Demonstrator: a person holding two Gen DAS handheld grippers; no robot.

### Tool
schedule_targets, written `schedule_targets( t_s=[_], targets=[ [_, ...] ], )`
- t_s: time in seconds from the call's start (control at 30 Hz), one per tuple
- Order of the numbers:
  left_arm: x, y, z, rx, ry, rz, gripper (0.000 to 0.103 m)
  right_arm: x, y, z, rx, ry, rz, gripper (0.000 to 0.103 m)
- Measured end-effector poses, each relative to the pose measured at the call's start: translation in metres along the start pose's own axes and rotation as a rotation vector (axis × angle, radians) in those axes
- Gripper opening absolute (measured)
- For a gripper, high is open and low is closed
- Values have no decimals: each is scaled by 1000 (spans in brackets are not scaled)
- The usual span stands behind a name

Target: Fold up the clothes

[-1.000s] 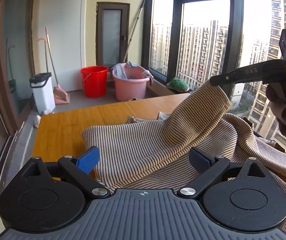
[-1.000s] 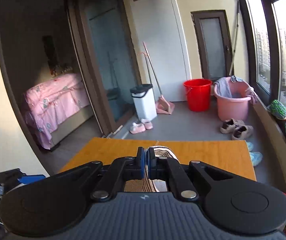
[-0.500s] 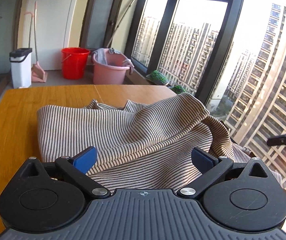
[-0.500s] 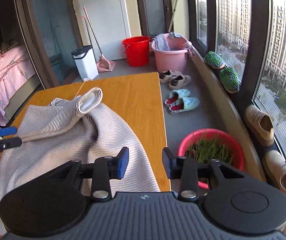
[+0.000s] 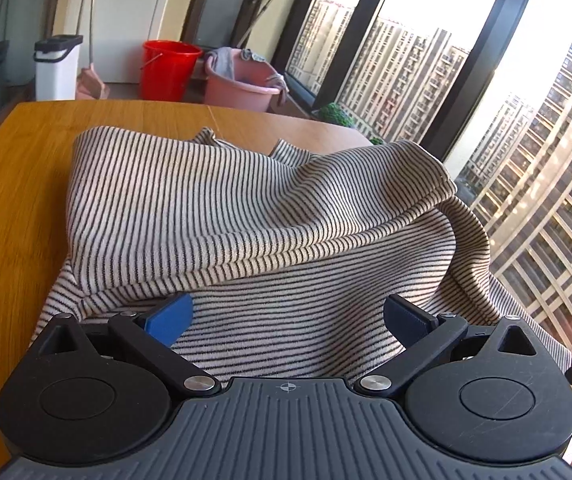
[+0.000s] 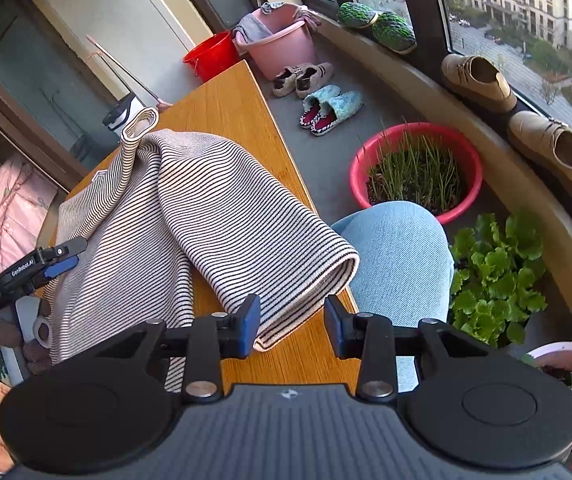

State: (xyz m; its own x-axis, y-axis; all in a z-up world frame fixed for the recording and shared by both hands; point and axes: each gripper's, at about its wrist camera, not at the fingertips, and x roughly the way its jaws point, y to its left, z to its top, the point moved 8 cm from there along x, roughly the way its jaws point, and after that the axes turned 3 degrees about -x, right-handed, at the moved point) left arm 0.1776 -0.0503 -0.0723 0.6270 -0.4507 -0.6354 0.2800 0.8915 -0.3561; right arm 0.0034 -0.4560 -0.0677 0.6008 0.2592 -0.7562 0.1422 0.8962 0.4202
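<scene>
- Two blue-padded fingers of the left hand-held gripper (image 5: 288, 318) stood wide apart in the left wrist view, released, with nothing clamped between them; the striped garment (image 5: 246, 216) lay just beyond and beneath them.
- The garment was spread in loose folds over the wooden desk (image 5: 10, 208), one thick fold lying across its middle and a raised hump at its far right, near the desk's window-side edge.
- Far behind the desk stood a red bucket (image 5: 168, 70), a pink basin (image 5: 242, 84) and a white bin (image 5: 56, 68); tall buildings filled the window on the right.
- In the right wrist view the right hand-held gripper (image 6: 292, 326) was released too, its jaws having just been opening, with a gap between the pads; the near hem of the striped garment (image 6: 222, 216) lay partly in that gap, touching neither pad that I could tell.
- That folded part hung over the desk's (image 6: 222, 108) right edge, beside a person's knee in blue jeans (image 6: 398, 248).
- The left hand-held gripper (image 6: 62, 260) showed at the far left, over the garment's left side.
- A red pot of grass (image 6: 414, 168) and a leafy plant (image 6: 498, 280) stood on the floor at the right.
</scene>
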Motion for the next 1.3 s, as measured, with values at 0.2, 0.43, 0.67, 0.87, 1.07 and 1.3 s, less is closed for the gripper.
schedule_targets(
  t_s=[0.2,0.43,0.67,0.87,1.07,1.3],
  targets=[
    [-3,1,-1,-9,-1,0,103,18,14,20,-84,-35,-6,4],
    [-12,0,0,-21,-3,-22,103,-34,78,133,-379,-364,-123,3],
    [-19,-17,5,47,-30,-88,103,-85,156,221,-525,-651,-146,3],
    [-8,-9,-8,68,34,-54,103,-68,186,250,-616,-648,-198,3],
    [-19,-16,-5,183,-3,-1,103,-27,113,270,-474,-529,-310,3],
    [-18,-87,39,505,-243,58,103,1,56,246,-415,-459,-286,3]
  ],
)
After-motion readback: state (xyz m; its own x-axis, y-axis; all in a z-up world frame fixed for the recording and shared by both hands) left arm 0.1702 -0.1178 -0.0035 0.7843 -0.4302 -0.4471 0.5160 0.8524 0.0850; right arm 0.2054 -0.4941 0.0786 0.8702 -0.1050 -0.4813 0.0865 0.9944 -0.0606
